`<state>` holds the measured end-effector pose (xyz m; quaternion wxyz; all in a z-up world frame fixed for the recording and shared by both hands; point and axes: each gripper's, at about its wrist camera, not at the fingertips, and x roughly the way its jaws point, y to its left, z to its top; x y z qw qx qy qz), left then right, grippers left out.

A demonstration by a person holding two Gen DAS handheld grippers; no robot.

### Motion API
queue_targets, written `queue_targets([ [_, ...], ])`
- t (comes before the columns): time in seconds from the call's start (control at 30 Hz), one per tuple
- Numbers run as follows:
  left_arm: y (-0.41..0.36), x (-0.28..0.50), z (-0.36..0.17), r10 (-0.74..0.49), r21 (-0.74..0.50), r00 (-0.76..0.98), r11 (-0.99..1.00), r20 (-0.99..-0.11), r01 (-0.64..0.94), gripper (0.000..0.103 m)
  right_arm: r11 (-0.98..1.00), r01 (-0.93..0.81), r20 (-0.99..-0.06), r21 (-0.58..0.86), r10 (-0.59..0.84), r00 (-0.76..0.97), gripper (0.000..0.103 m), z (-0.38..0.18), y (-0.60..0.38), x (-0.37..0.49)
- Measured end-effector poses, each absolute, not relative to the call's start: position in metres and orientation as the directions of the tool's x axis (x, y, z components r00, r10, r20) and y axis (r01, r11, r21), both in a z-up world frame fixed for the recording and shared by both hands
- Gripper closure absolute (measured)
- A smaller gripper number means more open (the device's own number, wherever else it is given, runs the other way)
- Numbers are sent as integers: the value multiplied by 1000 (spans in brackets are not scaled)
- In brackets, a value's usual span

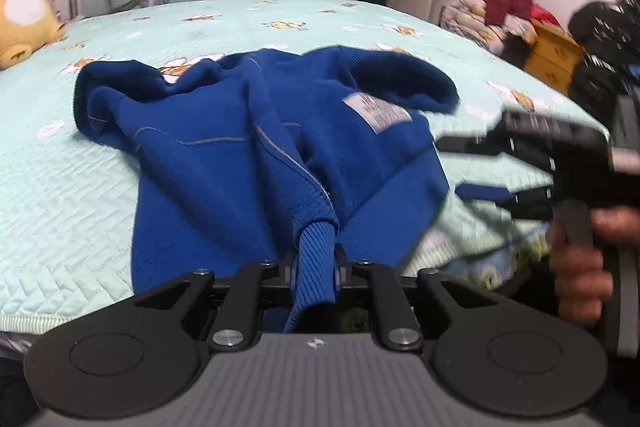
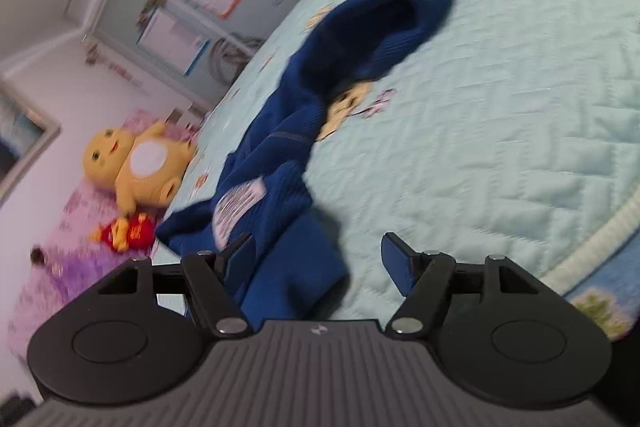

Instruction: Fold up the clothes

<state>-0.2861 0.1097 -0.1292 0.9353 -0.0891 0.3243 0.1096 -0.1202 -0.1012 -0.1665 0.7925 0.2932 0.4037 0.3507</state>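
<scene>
The blue sweater lies rumpled on the pale green quilted bed, its white label facing up. Nearest me, the left gripper has its jaws drawn narrow, pinching the ribbed cuff of one sleeve. To the right, the right gripper stands with jaws wide; a fold of the sweater lies between them, against the left finger and clear of the right, unpinched. A yellow plush toy sits far left.

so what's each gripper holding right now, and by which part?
Left gripper is shut on the blue sweater, pinching a ribbed cuff. Right gripper is open and holds nothing, though sweater fabric lies between its fingers.
</scene>
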Motion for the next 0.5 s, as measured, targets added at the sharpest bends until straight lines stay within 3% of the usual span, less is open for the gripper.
queue_targets([
  [0.17, 109, -291, -116, 193, -76, 792, 955, -580, -288, 62, 583, -428, -431, 691, 807, 404, 32, -160, -83, -133],
  [0.23, 112, -291, -115, 203, -83, 786, 948, -584, -306, 61, 585, -446, -433, 677, 807, 402, 32, -160, -74, -134],
  [0.3, 116, -296, -114, 209, -96, 779, 941, -592, -325, 61, 605, -488, -457, 629, 795, 398, 61, -157, -64, -136],
  [0.33, 117, -297, -114, 210, -96, 778, 940, -592, -327, 61, 638, -505, -486, 581, 770, 413, 97, -156, -60, -139],
  [0.5, 112, -296, -110, 240, -46, 776, 944, -583, -326, 61, 764, -486, -515, 424, 645, 564, 99, -145, -68, -149],
])
